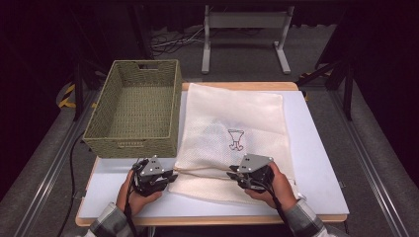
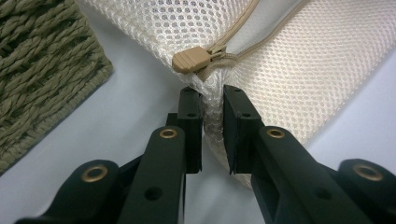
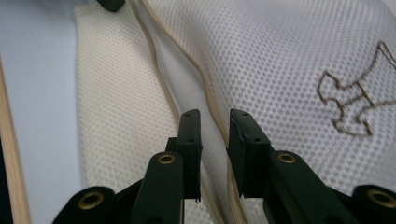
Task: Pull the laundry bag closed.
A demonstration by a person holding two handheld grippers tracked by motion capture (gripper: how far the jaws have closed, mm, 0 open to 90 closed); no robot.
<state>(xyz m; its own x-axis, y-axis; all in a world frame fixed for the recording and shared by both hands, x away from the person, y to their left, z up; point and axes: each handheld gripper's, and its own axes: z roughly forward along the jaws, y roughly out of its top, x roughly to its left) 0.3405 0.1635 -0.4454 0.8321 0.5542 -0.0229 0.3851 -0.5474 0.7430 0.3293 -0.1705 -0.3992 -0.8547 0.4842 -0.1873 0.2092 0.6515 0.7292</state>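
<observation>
**Observer:** Where's the bag, and what have you got hold of?

**Operator:** The mesh laundry bag lies flat on the white surface, just right of the woven basket, with its zipper edge toward me. My left gripper is pinching a fold of mesh at the bag's near-left corner, right below the zipper pull. My right gripper sits over the zipper seam farther along — jaws drawn close with the open edge of the mesh between them, but I can't tell whether the pads truly bite.

**Observer:** How will it handle?

**Operator:** Light and limp, I'd judge — it'll sag and bunch rather than hold a shape, and thin mesh can slip from smooth pads. I'd take it by the taped zipper hem or the corner, where the layers are thickest, and pull gently so the mesh doesn't snag.
</observation>
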